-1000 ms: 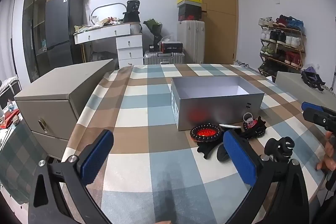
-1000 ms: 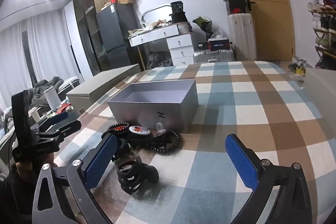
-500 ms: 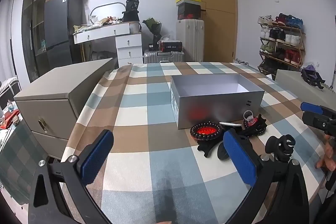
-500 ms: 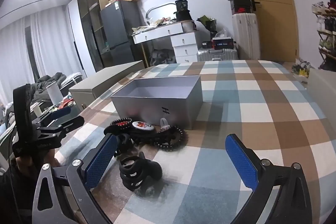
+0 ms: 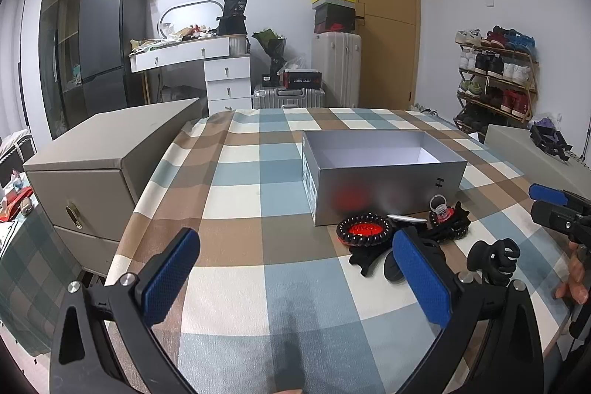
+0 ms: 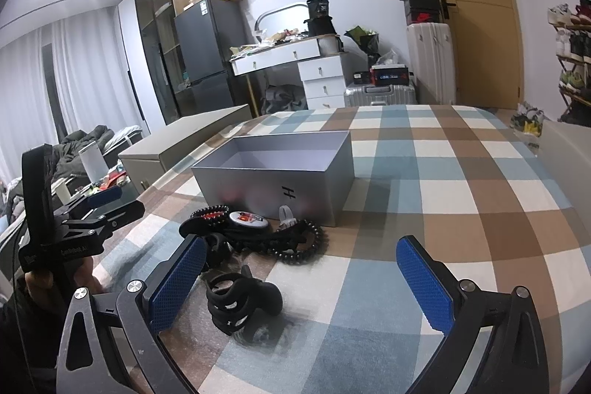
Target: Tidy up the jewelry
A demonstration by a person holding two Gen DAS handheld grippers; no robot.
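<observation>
An open silver box (image 5: pixel 384 187) (image 6: pixel 280 180) stands on the checked tablecloth (image 5: pixel 258 180). In front of it lies a pile of accessories: a black bead bracelet with a red centre (image 5: pixel 364 229), a round badge (image 6: pixel 246 219), a black coiled band (image 6: pixel 301 244) and a ring in a clear holder (image 5: pixel 439 205). A black claw clip (image 6: pixel 240 301) (image 5: pixel 493 259) lies nearest the right gripper. My left gripper (image 5: pixel 295 283) is open, left of the pile. My right gripper (image 6: pixel 299 287) is open above the cloth, the claw clip by its left finger.
A grey drawer cabinet (image 5: pixel 99 165) stands against the table's left side. Another grey surface (image 5: pixel 524 150) sits at the right. A shoe rack (image 5: pixel 498 76), suitcases (image 5: pixel 336 69) and a white desk (image 5: pixel 199 61) line the far wall. A hand (image 5: pixel 574 283) holds the right gripper.
Both views have shifted slightly; the right gripper has tilted up and drawn a little closer to the pile. Nothing on the table has moved and both grippers stay open.
</observation>
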